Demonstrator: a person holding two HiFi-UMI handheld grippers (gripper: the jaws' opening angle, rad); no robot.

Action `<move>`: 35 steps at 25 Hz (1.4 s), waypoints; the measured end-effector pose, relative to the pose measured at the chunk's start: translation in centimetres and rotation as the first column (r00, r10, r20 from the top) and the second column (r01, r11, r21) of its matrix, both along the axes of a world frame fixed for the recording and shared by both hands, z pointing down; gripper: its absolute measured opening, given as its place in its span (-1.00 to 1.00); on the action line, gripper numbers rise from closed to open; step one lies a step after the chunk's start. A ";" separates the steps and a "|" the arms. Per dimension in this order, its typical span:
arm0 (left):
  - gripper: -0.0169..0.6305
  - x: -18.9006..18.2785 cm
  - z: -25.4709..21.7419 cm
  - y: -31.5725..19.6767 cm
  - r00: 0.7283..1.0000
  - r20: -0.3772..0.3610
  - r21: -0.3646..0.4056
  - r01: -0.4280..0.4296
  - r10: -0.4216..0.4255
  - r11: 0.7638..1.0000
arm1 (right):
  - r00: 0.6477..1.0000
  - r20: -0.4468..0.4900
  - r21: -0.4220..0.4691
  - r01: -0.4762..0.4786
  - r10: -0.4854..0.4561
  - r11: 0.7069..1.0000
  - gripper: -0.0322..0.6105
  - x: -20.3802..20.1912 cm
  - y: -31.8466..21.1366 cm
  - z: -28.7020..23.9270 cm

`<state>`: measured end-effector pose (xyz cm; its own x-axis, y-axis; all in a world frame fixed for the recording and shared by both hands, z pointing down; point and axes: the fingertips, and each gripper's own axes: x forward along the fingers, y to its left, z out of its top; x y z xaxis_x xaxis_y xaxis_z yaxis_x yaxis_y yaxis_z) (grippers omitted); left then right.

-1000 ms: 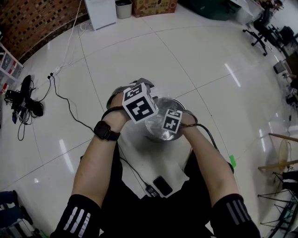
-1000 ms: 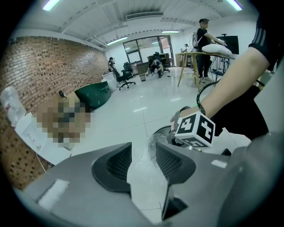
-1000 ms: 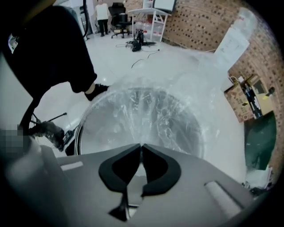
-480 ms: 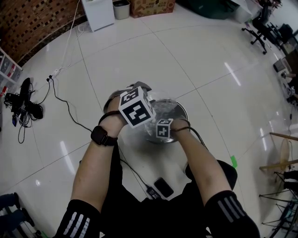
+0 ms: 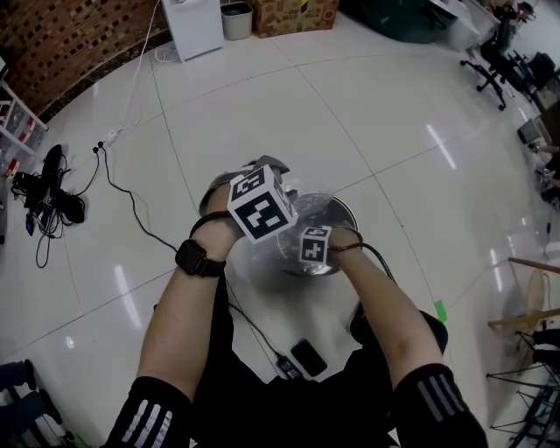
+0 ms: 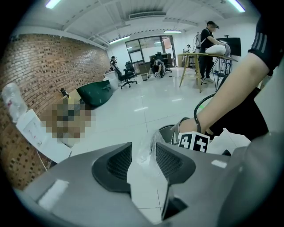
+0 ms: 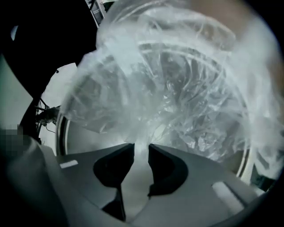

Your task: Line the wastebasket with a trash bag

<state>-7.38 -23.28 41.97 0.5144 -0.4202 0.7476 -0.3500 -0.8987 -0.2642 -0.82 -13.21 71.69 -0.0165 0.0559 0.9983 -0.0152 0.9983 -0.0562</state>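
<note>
A round metal wastebasket [image 5: 346, 212] stands on the white tile floor in front of me, with a crumpled clear trash bag [image 5: 305, 204] in its mouth. My left gripper [image 6: 144, 153], under its marker cube [image 5: 261, 203], hovers at the basket's left rim. Its jaws stand apart, and a flap of the bag film [image 6: 146, 148] rises between them against the right pad. My right gripper [image 7: 141, 148], under its marker cube [image 5: 315, 245], points straight down into the basket. Its jaws are opening, with bag film [image 7: 168, 84] spread just ahead of the tips. The basket's rim [image 7: 61, 133] curves round the left.
Black cables and a power strip [image 5: 105, 144] trail over the floor at left. A dark phone-like device [image 5: 306, 357] lies by my knees. A white cabinet [image 5: 197, 24], a small bin [image 5: 234, 17] and a cardboard box [image 5: 293, 13] stand at the back. Office chairs [image 5: 512, 52] are far right.
My right hand has sunk lower, towards the inside of the basket. The left hand has stayed where it was at the rim.
</note>
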 end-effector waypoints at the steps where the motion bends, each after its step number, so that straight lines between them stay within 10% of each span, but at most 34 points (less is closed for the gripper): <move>1: -0.44 0.0 -0.1 0.0 1.000 -0.003 -0.001 -0.001 0.001 1.000 | 1.000 0.016 0.015 0.002 -0.002 1.000 -0.55 0.0 0.0 -1.1; 17: -0.44 -1.7 -1.7 -0.2 0.999 -0.038 0.013 0.035 -0.034 0.999 | 0.946 0.320 0.419 -0.093 -0.051 0.903 -0.37 -4.3 -8.2 -19.9; 24: -0.44 -2.0 -1.8 -0.6 0.998 -0.038 0.019 0.040 -0.040 0.999 | 0.965 0.247 0.402 -0.016 -0.092 0.915 -0.38 -5.9 -8.6 -15.0; 26: -0.44 -2.0 -1.7 -0.7 0.999 -0.038 0.019 0.038 -0.038 0.999 | 0.964 0.251 0.406 -0.025 -0.085 0.913 -0.73 -5.3 -8.2 -14.7; 35: -0.44 -1.2 -0.8 0.1 0.999 -0.038 -0.026 0.011 -0.012 1.000 | 0.930 0.366 0.413 -0.166 0.003 0.895 -0.88 0.4 -5.9 -21.8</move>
<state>-8.55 -23.21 41.16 0.5382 -0.4073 0.7379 -0.3697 -0.9008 -0.2277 -0.38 -19.15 49.93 -0.3510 -0.3945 0.8492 -0.1611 0.9189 0.3602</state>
